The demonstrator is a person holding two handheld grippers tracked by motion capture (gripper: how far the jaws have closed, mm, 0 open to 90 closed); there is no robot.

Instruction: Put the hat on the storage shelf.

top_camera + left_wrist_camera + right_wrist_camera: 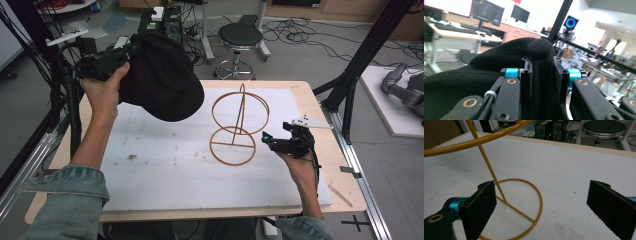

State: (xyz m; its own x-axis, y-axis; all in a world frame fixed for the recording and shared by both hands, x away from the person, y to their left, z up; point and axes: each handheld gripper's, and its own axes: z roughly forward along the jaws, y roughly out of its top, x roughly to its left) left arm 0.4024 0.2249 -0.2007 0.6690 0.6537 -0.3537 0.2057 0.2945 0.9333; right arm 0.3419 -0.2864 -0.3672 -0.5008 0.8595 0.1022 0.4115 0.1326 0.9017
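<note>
High view: a person's left hand (102,92) holds the left gripper (131,50) raised above the far left corner of the table (165,170). A black cap (162,77) hangs from it, clear of the table surface, its crown sagging toward the right.

Left gripper view confirms the grip: the fingers (526,72) are pressed onto a fold of the black cap's fabric, which bulges up between and above them (cloth occupies the gap between the two black pads). Desks and monitors are seen blurred behind.

A yellow wire stand (237,125) sits upright near the middle of the table. It consists of a flat ring base on the white surface, a thin slanted post rising from a crossbar in that ring, and a larger ring carried higher up. The cap is just beside the upper ring, to its left, not touching it as far as can be judged.

The right hand (300,162) holds the right gripper (266,137) low, close to the right side of the stand's base ring. In the right gripper view its fingers (480,205) are spread wide and hold nothing; the base ring and post lie ahead, nearer the left finger.

A black stool (239,37) stands on the floor beyond the table.
</note>
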